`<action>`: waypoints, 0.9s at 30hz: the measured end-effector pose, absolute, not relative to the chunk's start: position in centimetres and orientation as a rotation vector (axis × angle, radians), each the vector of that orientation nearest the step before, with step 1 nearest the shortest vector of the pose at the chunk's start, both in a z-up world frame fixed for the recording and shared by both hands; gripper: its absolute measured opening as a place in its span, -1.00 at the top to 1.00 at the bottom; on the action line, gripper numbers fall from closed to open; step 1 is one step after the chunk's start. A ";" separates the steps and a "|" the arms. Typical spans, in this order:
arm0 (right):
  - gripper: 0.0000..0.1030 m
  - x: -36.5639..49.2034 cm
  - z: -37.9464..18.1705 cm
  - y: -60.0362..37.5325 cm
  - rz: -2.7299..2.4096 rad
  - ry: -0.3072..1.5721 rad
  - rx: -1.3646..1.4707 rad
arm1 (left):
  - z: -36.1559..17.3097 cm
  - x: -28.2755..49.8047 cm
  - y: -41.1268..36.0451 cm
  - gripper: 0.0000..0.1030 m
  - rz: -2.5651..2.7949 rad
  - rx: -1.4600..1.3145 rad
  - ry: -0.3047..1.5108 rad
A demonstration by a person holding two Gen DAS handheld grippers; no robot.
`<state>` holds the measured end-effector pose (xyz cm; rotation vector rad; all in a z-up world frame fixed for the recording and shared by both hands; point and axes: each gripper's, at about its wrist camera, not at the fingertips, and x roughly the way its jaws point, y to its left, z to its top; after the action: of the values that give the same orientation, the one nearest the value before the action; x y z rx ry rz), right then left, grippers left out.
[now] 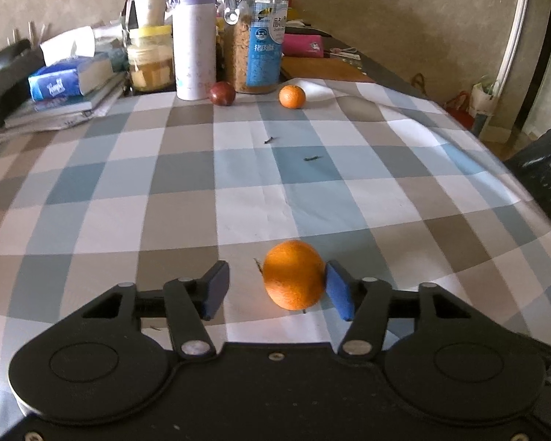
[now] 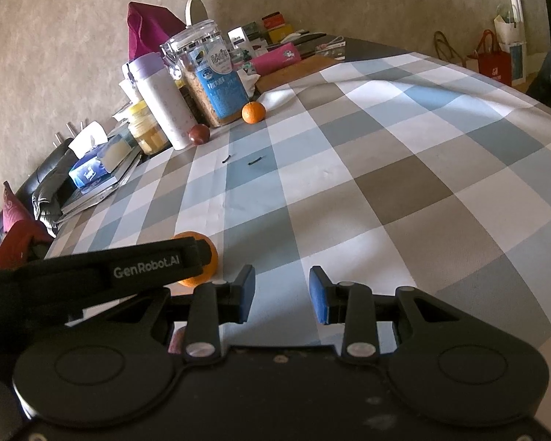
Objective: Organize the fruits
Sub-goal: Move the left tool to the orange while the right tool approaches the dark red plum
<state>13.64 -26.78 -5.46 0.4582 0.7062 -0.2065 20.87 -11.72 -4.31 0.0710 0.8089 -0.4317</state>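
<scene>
A large orange (image 1: 294,275) lies on the checked tablecloth (image 1: 165,191) between the fingers of my open left gripper (image 1: 277,286), touching its right pad (image 1: 339,290) and apart from the left one. It shows in the right wrist view (image 2: 204,257) partly behind the left gripper's strap. A small orange (image 1: 292,96) (image 2: 254,112) and a dark red fruit (image 1: 222,93) (image 2: 198,134) sit at the far side by the jars. My right gripper (image 2: 282,294) is open and empty over the cloth.
At the far edge stand a white and lilac flask (image 1: 194,36), a clear jar with a blue label (image 1: 257,36), a yellow-lidded jar (image 1: 150,58), a tissue pack (image 1: 60,81) on books, and a pink case (image 1: 303,45). Two small dark stems (image 1: 290,150) lie mid-cloth.
</scene>
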 end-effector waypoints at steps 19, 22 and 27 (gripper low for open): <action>0.30 13.5 -5.4 -26.7 -0.218 0.696 0.444 | -3.1 21.5 -7.7 0.44 -0.182 -0.001 0.748; 0.30 13.4 -5.4 -26.8 -0.226 0.690 0.442 | -3.2 21.7 -7.1 0.41 -0.186 -0.015 0.761; 0.30 13.3 -5.4 -26.8 -0.232 0.690 0.442 | -3.3 21.8 -6.5 0.16 -0.191 -0.033 0.772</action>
<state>13.31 -26.82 -5.38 0.4419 0.6899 -0.2316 21.78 -6.52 -3.30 -0.0328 0.7717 -0.1912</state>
